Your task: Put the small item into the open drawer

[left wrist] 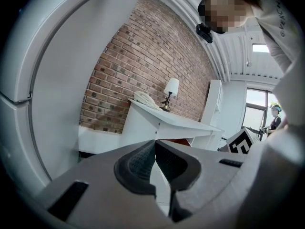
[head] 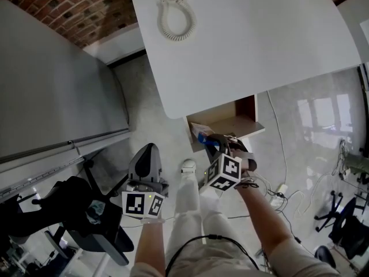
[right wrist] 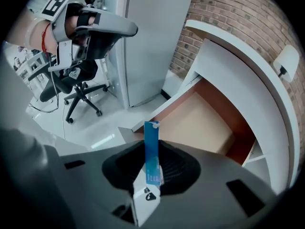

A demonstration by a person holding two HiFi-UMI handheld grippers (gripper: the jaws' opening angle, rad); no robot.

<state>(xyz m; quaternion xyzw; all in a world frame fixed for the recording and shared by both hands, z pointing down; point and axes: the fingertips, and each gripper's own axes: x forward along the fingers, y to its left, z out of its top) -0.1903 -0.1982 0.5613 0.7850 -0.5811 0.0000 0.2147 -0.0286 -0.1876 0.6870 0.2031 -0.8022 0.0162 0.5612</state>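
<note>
The small item is a thin blue-and-white packet (right wrist: pixel 151 149), standing upright between the pads of my right gripper (right wrist: pixel 152 168), which is shut on it. In the head view the packet (head: pixel 202 136) and the right gripper (head: pixel 214 139) hang at the front left corner of the open drawer (head: pixel 233 119), whose tan wooden bottom (right wrist: pixel 200 123) lies bare just ahead. My left gripper (head: pixel 149 154) hovers lower left over the floor, away from the drawer. Its pads (left wrist: pixel 143 163) meet with nothing between them.
The drawer sticks out from under a white desk (head: pixel 248 39) that carries a phone with a coiled cord (head: pixel 176 22) and a lamp (left wrist: pixel 170 92). A grey cabinet (head: pixel 52 85) stands to the left, with a black office chair (head: pixel 86 218) beside it. Cables lie on the floor (head: pixel 288 195) at the right.
</note>
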